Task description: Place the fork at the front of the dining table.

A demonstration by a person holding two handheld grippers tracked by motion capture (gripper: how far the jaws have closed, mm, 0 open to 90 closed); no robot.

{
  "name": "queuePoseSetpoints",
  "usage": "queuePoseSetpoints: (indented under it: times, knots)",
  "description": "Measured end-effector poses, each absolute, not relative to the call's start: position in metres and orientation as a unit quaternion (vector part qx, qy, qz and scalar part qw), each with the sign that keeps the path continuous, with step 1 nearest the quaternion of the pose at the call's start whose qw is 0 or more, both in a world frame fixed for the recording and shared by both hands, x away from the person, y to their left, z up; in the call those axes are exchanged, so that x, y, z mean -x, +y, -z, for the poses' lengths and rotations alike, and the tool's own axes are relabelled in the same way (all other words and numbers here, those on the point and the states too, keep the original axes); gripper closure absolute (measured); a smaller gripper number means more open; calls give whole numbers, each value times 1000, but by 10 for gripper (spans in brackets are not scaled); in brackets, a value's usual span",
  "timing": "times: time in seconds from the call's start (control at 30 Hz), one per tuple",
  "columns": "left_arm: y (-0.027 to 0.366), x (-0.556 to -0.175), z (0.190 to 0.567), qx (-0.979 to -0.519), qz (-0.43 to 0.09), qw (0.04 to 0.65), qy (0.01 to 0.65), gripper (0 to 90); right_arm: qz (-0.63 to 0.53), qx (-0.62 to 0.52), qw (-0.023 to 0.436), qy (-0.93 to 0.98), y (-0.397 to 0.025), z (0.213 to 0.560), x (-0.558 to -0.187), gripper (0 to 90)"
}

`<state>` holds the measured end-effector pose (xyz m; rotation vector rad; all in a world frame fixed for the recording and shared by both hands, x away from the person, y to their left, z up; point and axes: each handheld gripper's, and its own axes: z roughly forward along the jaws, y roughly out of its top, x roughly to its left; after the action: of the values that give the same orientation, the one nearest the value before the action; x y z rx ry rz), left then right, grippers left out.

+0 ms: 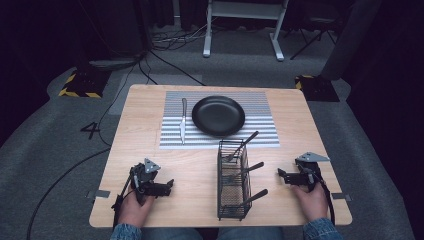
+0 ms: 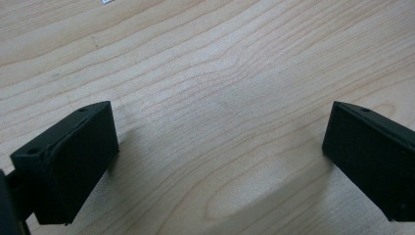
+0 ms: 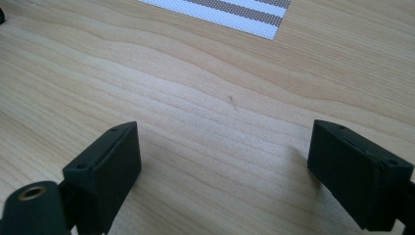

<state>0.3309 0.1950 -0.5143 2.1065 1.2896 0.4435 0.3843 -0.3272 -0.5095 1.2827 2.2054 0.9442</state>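
Basket: wire cutlery basket [image 1: 234, 182] at near edge, between both grippers; long axis runs away from the person.
Handles: utensil handles [image 1: 254, 196] lean right (toward right gripper).
Left gripper [image 1: 168, 186]: jaws apart, empty.
Right gripper [image 1: 281, 174]: jaws apart, empty, judged nearer.

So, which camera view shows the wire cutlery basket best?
The high view: the wire cutlery basket stands whole on the table, between both hands, with dark-handled utensils inside. The two gripper views look at bare wood, away from it.

Wire basket [image 1: 233, 186] stands between both grippers, handles sticking out rightward. Bare table [image 1: 190, 167] left of the basket, open up to the placemat [image 1: 260, 134].
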Motion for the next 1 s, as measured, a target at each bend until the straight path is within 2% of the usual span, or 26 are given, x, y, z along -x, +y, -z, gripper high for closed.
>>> queuePoseSetpoints:
  times: [0.13,0.17,0.2,0.23,0.4,0.47,0.7,1.0]
  knots:
    - [195,-331,514,-798,-168,311,488,2,-345,-459,208,792,-327,509,-382,178]
    - [195,-331,514,-798,-168,311,488,2,-349,-457,209,791,-326,509,-379,253]
    - [195,-331,514,-798,-168,311,488,2,-349,-457,209,791,-326,509,-379,253]
    - [195,-331,514,-798,-168,311,488,3,-348,-453,207,795,-326,507,-378,314]
    - [195,-331,514,-798,-168,311,488,2,-333,-446,212,804,-325,503,-377,336]
    - [195,-331,514,-798,-168,311,488,2,-339,-440,207,806,-325,494,-374,382]
    - [195,-331,514,-798,-168,311,488,2,-351,-427,178,814,-318,467,-372,358]
    - [195,-331,514,-798,-168,311,489,2,-368,-402,165,822,-304,439,-367,353]
